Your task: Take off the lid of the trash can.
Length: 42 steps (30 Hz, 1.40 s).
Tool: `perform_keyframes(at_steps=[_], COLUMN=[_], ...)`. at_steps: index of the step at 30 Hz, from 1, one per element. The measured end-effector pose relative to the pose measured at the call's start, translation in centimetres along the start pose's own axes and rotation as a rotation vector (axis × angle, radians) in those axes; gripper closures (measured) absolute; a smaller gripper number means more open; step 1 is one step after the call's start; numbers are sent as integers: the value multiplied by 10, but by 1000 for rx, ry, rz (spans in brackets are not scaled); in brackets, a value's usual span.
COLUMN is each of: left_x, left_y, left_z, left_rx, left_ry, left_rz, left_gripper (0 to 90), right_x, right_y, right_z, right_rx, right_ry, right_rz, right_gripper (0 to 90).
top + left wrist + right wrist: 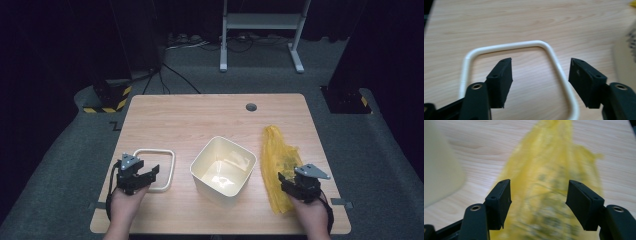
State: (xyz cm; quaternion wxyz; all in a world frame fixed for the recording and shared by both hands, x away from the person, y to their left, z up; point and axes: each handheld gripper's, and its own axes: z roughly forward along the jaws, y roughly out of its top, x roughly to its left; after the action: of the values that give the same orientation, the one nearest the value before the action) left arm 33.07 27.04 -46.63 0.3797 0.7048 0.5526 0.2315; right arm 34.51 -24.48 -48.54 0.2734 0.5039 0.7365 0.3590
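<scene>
Bin [223,169] blocks table centre between claws; far half of table [200,112] open.

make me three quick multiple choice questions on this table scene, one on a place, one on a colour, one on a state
1. Where does the ring lie?
A. left of the bin
B. inside the bin
C. on the bag

2. What colour is the bag?
A. blue
B. yellow
C. black

3. How do the left tool's jaws stand?
A. clamped on the ring
B. shut on nothing
C. open, straddling one side of the ring without touching it

Key:
1 A, the high view shows the ring flat on the table left of the bin.
2 B, it looks yellow in the high and right gripper views.
3 C, the left gripper view shows clear gaps at both pads.
</scene>
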Motion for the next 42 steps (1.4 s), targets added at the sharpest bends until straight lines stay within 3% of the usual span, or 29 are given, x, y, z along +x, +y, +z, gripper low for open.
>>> perform_keyframes(at_steps=[2,3,4,7,8,11,13,14,21,22,24,26,34,38,42], left_x=[-1,-1,0,3,9,13,15,16,16,15,14,12,12,11,10], left_y=[-3,-3,-1,1,2,-2,-3,-6,-9,-9,-9,-10,-10,-10,-9], left_z=[4,6,8,7,7,9,11,14,20,21,22,24,23,24,24], left_rx=[-1,4,-1,-17,-18,-1,8,29,52,58,58,74,71,66,60], left_ry=[-16,-31,-41,-47,-62,-49,-54,-55,-59,-58,-56,-50,-45,-45,-50], left_rz=[7,17,41,35,6,1,-2,-1,1,18,19,32,42,43,43], left_gripper=[295,295,291,302,302,304,306,306,306,306,309,316,324,333,335], right_x=[-14,-14,-25,-34,-39,-43,-45,-48,-47,-46,-46,-44,-40,-38,-38], right_y=[-1,-1,-2,-4,-7,-7,-6,-6,-2,-2,-2,-5,-5,-7,-7], right_z=[-3,-3,-2,0,4,9,12,19,39,40,40,38,36,36,32], right_rx=[-4,-4,16,48,71,89,95,110,207,210,207,193,198,192,159], right_ry=[-21,-21,-36,-45,-61,-70,-63,-24,-20,-23,-22,-36,-36,-31,-16], right_rz=[39,39,74,87,100,124,141,171,161,154,158,133,121,112,129], right_gripper=[393,393,390,392,402,427,461,474,483,496,515,638,771,890,900])
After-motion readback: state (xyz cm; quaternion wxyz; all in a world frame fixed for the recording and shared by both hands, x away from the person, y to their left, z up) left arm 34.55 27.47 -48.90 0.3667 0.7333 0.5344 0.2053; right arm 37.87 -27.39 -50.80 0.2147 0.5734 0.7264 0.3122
